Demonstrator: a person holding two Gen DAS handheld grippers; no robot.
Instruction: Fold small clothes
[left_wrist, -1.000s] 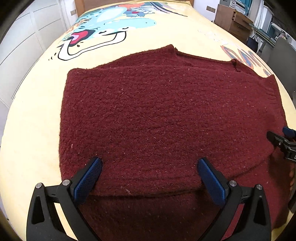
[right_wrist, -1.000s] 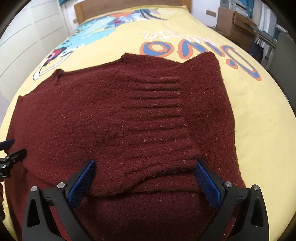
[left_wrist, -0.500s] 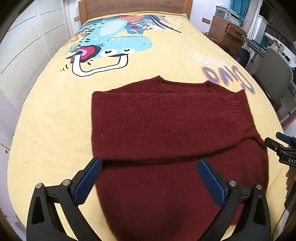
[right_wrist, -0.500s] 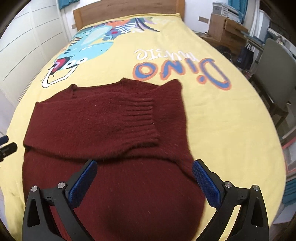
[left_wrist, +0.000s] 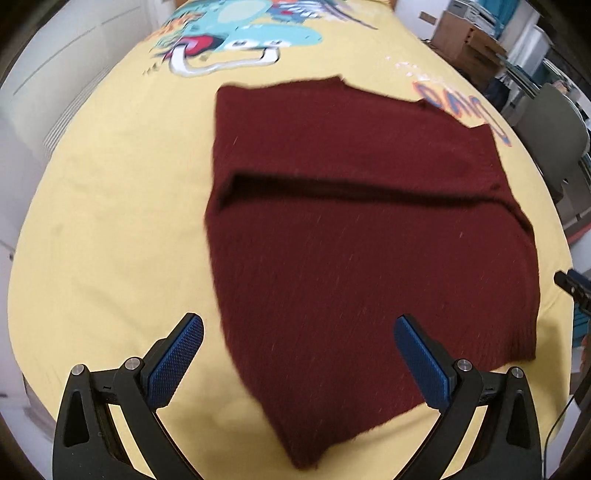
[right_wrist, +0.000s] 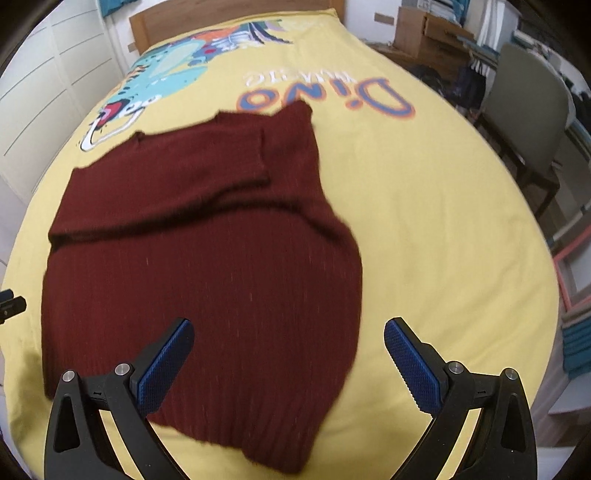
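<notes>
A dark red knit sweater (left_wrist: 362, 236) lies flat on the yellow bedspread, its sleeves folded across the upper body; it also shows in the right wrist view (right_wrist: 207, 258). My left gripper (left_wrist: 299, 332) is open and empty, held above the sweater's near hem. My right gripper (right_wrist: 288, 332) is open and empty, above the hem's right part. The tip of the right gripper (left_wrist: 572, 286) shows at the right edge of the left wrist view, and the tip of the left gripper (right_wrist: 11, 306) at the left edge of the right wrist view.
The bedspread (right_wrist: 424, 221) carries a dinosaur print (left_wrist: 236, 40) and "Dino" lettering (right_wrist: 325, 98). A wooden headboard (right_wrist: 221, 18) is at the far end. White wardrobe doors (right_wrist: 44, 74) are left, a grey chair (right_wrist: 528, 103) and cardboard boxes (left_wrist: 461, 33) right.
Both grippers have pulled back and up from the sweater over the last second, so the whole garment and more of the bed come into view. Both stay open.
</notes>
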